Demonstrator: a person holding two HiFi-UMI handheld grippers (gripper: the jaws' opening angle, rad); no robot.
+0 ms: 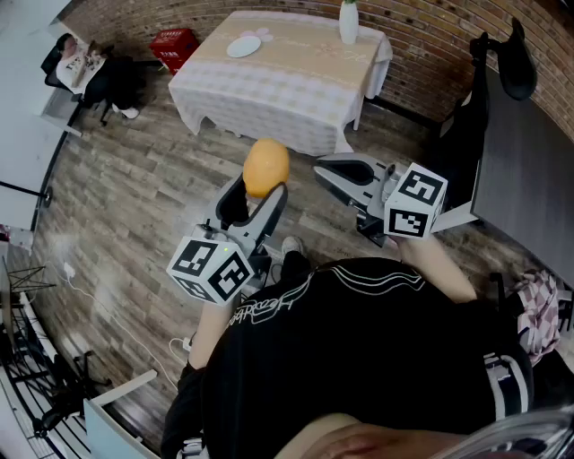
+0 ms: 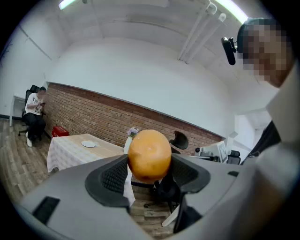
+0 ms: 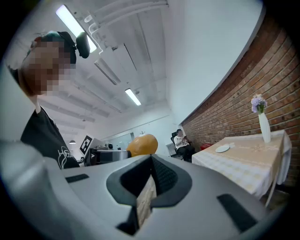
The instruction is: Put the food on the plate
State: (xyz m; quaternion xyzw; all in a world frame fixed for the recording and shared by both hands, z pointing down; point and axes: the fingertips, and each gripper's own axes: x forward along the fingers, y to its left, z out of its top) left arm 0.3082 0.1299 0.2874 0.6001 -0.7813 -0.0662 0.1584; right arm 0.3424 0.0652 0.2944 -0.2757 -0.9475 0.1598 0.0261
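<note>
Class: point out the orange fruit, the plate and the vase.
Orange fruit [image 1: 266,168]: head view, middle of its skin.
Plate [image 1: 243,46]: head view, bare centre.
Vase [image 1: 348,22]: head view, white body.

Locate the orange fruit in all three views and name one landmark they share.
Head view: orange fruit upper centre, clamped in the left tongs.
Left gripper view: dead centre, between the jaws.
Right gripper view: just left of centre.
Shared landmark: the cloth-covered table, at the top in the head view, left in the left gripper view, right in the right gripper view.
</note>
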